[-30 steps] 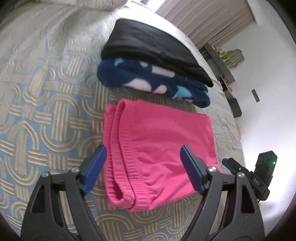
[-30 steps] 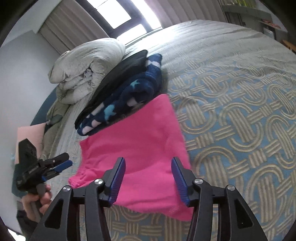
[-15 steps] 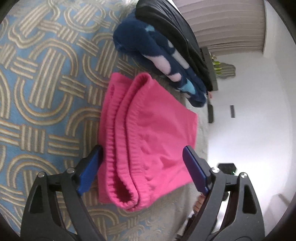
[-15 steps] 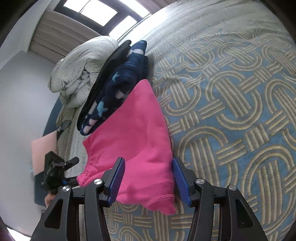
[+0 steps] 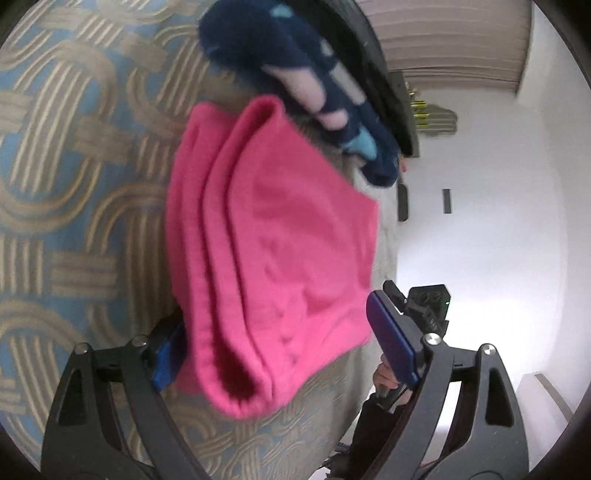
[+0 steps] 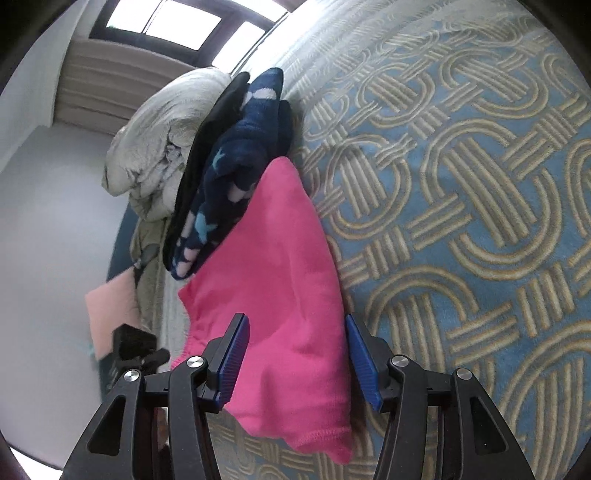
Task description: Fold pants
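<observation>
the pink pants lie folded into a thick soft bundle on the patterned bed, just beside a dark blue spotted fleece and a black garment. my left gripper is spread wide around the rolled end, and my right gripper stands wide around the opposite hemmed edge, neither clamped on cloth. the knit looks light, limp and a bit springy, so i judge it best to pinch all layers together at the thick fold, or they will slide apart.

A bedroom: patterned bedspread, rumpled duvet, window.
</observation>
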